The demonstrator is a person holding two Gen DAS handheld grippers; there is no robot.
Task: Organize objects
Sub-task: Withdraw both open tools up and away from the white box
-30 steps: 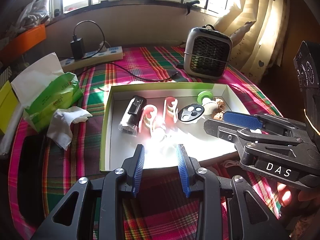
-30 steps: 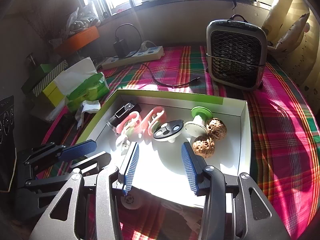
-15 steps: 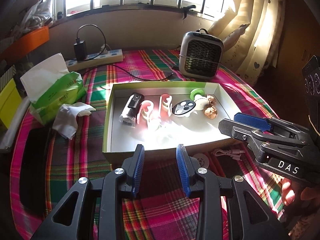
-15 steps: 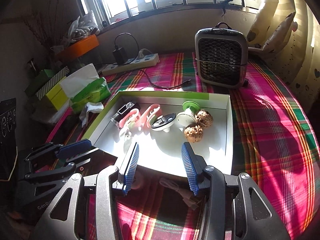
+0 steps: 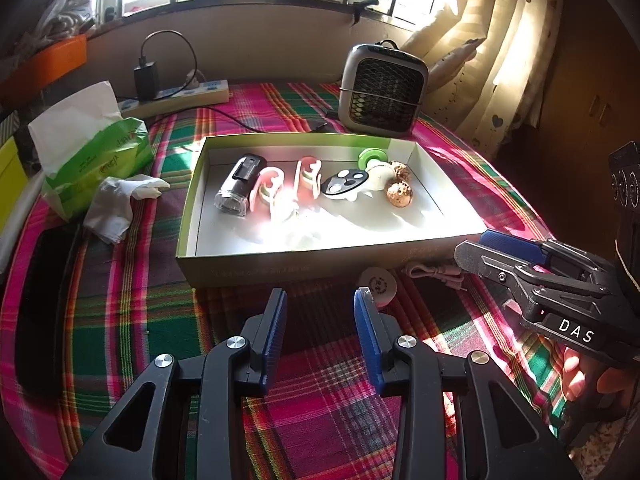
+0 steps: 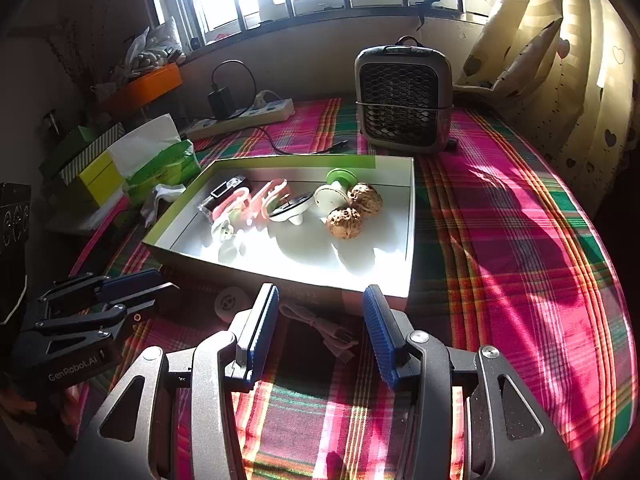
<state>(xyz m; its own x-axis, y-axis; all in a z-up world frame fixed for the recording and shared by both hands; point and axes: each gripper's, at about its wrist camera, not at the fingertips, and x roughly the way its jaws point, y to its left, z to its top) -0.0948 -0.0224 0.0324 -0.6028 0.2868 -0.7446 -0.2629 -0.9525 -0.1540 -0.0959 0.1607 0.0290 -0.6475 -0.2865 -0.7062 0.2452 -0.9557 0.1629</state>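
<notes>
Left gripper (image 5: pixel 320 304) is opening, empty; right gripper (image 6: pixel 318 314) parted, empty. Next prob. white disc (image 5: pixel 377 285), just before the box (image 5: pixel 280 266): approach low, squeeze gently.

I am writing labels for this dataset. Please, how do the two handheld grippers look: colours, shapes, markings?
Both are black, angular two-finger tools with blue ribbed pads and silver pivot screws. The left gripper shows "GenRobot.AI" printed in white on its side in the right wrist view. The right gripper carries white "DAS" lettering and a small red light in the left wrist view.

The right gripper (image 5: pixel 516 252) reads "DAS"; the left gripper (image 6: pixel 132 284) reads "GenRobot.AI".
</notes>
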